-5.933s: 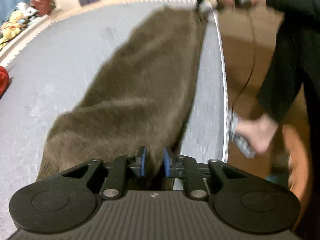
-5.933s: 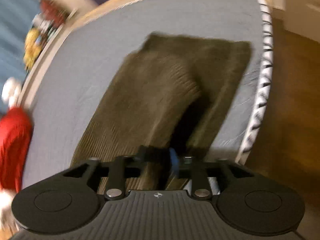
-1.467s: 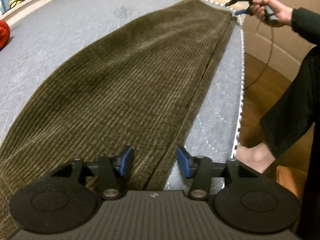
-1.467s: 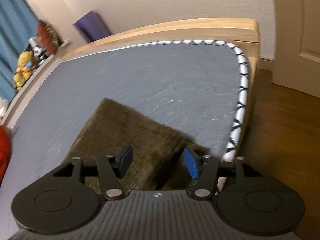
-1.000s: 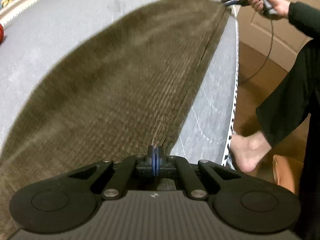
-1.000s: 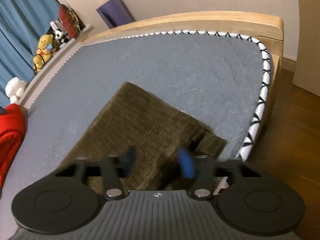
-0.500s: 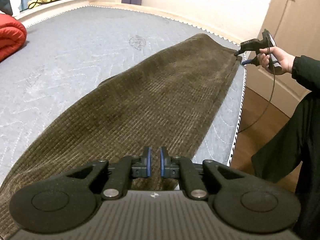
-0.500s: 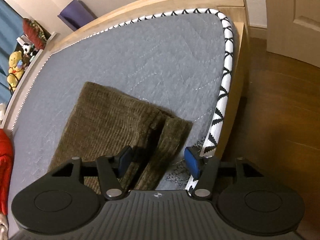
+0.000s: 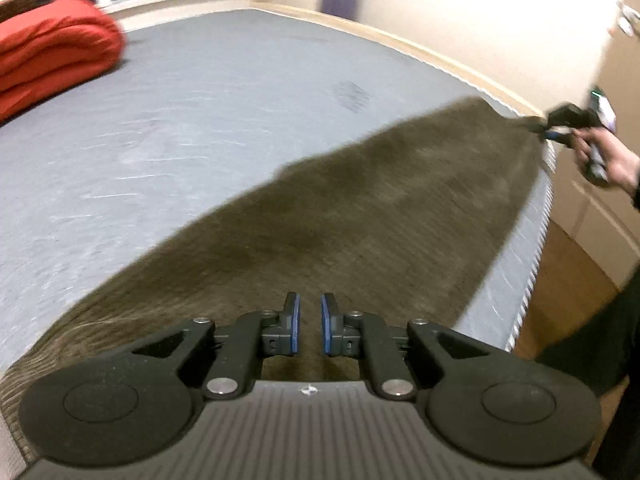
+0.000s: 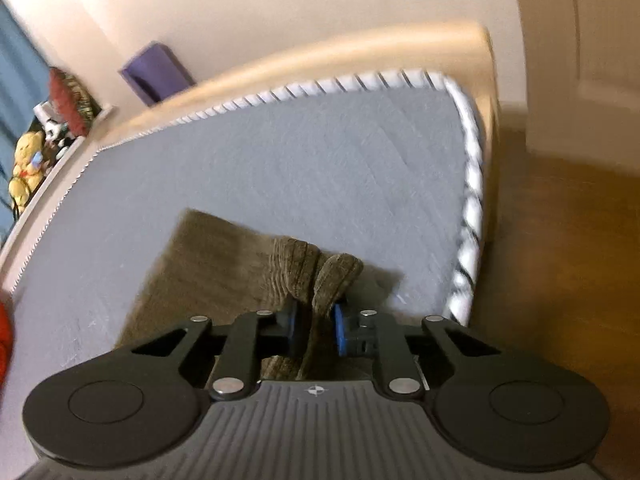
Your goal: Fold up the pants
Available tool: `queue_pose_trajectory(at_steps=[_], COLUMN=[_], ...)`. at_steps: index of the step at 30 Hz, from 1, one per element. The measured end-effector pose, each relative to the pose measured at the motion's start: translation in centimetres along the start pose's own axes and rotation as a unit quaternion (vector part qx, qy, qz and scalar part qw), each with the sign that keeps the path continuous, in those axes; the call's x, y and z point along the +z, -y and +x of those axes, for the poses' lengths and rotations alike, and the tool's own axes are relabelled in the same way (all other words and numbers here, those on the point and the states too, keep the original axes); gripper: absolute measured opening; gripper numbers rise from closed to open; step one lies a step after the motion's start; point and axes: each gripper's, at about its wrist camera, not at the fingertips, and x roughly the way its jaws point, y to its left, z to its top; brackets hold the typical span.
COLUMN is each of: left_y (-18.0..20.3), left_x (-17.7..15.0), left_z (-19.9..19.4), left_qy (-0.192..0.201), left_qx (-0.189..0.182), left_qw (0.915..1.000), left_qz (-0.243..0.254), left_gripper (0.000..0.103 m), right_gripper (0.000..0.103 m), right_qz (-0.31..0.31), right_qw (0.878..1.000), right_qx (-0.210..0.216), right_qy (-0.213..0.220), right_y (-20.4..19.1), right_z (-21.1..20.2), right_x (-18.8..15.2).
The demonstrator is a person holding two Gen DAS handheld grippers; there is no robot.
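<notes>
The right gripper [image 10: 314, 330] had its blue-padded jaws closing, pinched on a bunched ridge of the brown corduroy pants [image 10: 224, 264] that stood up between the pads and spilled over them. In the left wrist view the same tool showed far off at the upper right, gripped by the person's hand [image 9: 610, 158] at the distant end of the cloth, near the corner of the bed.

The left gripper [image 9: 308, 326] stood with only a narrow slit between its blue pads; cloth lay directly under and behind that slit, but whether the pads actually held a fold could not be told, as the picture was blurred.

Between the two tools the pants ran as one long strip along the near side edge of the grey quilted mattress [image 9: 208, 92], lying close to its black-and-white zigzag edge trim [image 10: 472, 184]. A rolled red blanket [image 9: 52, 48] lay well apart on the far left of the mattress. Beyond it, soft toys [image 10: 26, 172] sat on a ledge, and a purple rolled mat [image 10: 156, 70] leaned by the cream wall, past the pale wooden bed frame [image 10: 360, 46]
</notes>
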Motion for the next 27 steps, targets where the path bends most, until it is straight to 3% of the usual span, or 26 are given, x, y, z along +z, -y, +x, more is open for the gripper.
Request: queue_pose_trajectory(at_steps=[3, 5, 8, 9, 11, 14, 15, 17, 19, 21, 23, 25, 27], left_y=[-1.8, -3.1, -4.6, -5.1, -5.8, -6.6, -6.8, -6.7, -6.7, -6.7, -6.6, -6.9, -7.1], left_x=[0.5, 0.7, 0.7, 0.7, 0.6, 0.5, 0.5, 0.3, 0.2, 0.2, 0.3, 0.3, 0.2], left_z=[-0.9, -1.5, -2.4, -2.6, -2.8, -2.6, -2.4, -2.3, -2.2, -2.2, -1.9, -1.2, -0.1], left_qy=[0.02, 0.033, 0.049, 0.052, 0.056, 0.052, 0.05, 0.044, 0.04, 0.039, 0.036, 0.03, 0.018], left_qx=[0.027, 0.043, 0.07, 0.077, 0.088, 0.089, 0.087, 0.08, 0.071, 0.059, 0.045, 0.023, 0.004], left_qw=[0.9986, 0.9959, 0.9914, 0.9898, 0.987, 0.9851, 0.9848, 0.9847, 0.9847, 0.9852, 0.9846, 0.9819, 0.9783], left_qz=[-0.042, -0.073, -0.1, -0.108, -0.122, -0.137, -0.142, -0.148, -0.154, -0.156, -0.165, -0.185, -0.206], left_gripper=[0.012, 0.012, 0.012, 0.012, 0.012, 0.012, 0.012, 0.016, 0.026, 0.032, 0.033, 0.033, 0.033], right_gripper=[0.018, 0.017, 0.017, 0.017, 0.017, 0.017, 0.017, 0.018, 0.018, 0.025, 0.036, 0.045, 0.05], right_qz=[-0.123, -0.201, -0.311, -0.351, -0.434, -0.54, -0.569, -0.626, -0.674, -0.678, -0.665, -0.64, -0.612], right_qw=[0.989, 0.971, 0.93, 0.908, 0.851, 0.754, 0.726, 0.67, 0.616, 0.601, 0.603, 0.615, 0.641], right_qx=[0.001, 0.023, 0.091, 0.126, 0.197, 0.316, 0.35, 0.396, 0.403, 0.414, 0.425, 0.443, 0.445], right_qy=[0.079, 0.124, 0.174, 0.192, 0.222, 0.199, 0.161, 0.046, -0.053, -0.09, -0.115, -0.126, -0.13], right_y=[-5.8, -9.9, -16.2, -18.2, -21.6, -24.3, -24.8, -25.2, -24.6, -23.8, -23.5, -23.4, -24.1], right_z=[-3.8, -7.0, -13.3, -15.7, -20.0, -23.9, -24.3, -23.6, -22.3, -21.8, -21.8, -22.0, -21.9], right_x=[-0.6, -1.8, -5.9, -8.3, -13.9, -23.4, -26.3, -32.1, -36.8, -38.1, -37.5, -36.0, -34.1])
